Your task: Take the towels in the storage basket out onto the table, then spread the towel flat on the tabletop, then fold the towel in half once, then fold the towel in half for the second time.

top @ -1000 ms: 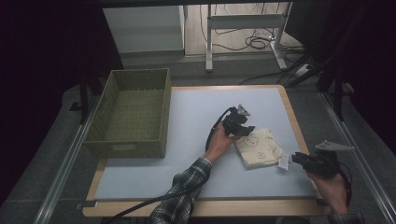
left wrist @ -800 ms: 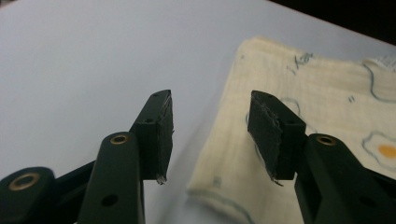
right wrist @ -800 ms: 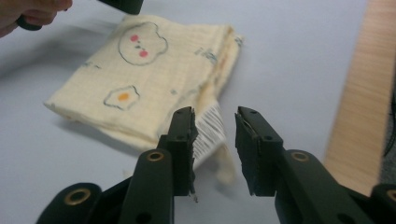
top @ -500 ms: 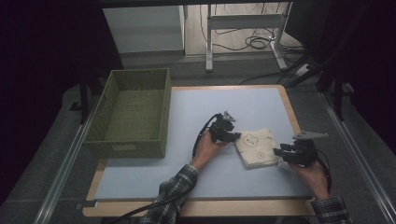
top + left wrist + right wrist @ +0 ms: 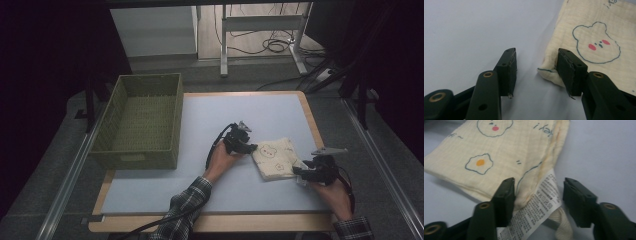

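Here, two hand-held grippers bracket a folded cloth for a corner grasp.

High view: the folded cloth (image 5: 274,158) lies on the worktop (image 5: 260,112), right of the basket (image 5: 141,120). Left gripper view: the left hand-held gripper (image 5: 536,72) stands spread, one jaw at the cloth's corner. Right gripper view: the right hand-held gripper (image 5: 538,198), jaws just opened, straddles the care label (image 5: 534,210), pinching nothing.
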A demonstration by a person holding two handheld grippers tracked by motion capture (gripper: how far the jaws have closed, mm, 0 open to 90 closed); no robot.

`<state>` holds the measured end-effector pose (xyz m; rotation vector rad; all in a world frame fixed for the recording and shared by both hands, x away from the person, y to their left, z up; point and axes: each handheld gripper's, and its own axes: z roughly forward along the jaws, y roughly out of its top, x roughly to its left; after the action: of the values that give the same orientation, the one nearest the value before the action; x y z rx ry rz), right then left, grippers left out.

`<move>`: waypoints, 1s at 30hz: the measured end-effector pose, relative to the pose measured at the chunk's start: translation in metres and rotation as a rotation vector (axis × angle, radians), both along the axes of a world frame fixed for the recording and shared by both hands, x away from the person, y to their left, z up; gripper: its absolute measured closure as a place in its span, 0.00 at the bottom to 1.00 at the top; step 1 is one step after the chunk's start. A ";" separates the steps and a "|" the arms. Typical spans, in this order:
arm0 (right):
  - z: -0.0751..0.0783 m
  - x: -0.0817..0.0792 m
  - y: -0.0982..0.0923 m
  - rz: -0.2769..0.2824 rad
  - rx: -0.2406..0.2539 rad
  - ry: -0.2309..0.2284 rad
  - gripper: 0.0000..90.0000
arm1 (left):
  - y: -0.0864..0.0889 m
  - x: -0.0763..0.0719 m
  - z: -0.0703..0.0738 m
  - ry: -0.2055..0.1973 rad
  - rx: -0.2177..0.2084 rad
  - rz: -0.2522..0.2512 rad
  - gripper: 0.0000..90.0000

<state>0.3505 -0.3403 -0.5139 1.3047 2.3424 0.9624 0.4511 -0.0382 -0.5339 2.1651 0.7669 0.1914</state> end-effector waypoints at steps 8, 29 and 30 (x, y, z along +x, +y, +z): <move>0.000 0.001 0.002 0.040 0.080 0.074 0.88 | -0.001 -0.002 0.000 -0.007 0.008 -0.004 0.54; 0.016 -0.002 0.015 0.104 0.175 0.034 0.89 | 0.015 -0.007 0.019 -0.009 -0.024 -0.022 0.95; 0.016 -0.002 0.017 0.109 0.174 0.032 0.89 | 0.017 -0.008 0.021 -0.010 -0.027 -0.020 0.95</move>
<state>0.3486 -0.3237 -0.4975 1.2732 2.4216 1.2118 0.4436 -0.0208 -0.5132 2.1436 0.7375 0.1800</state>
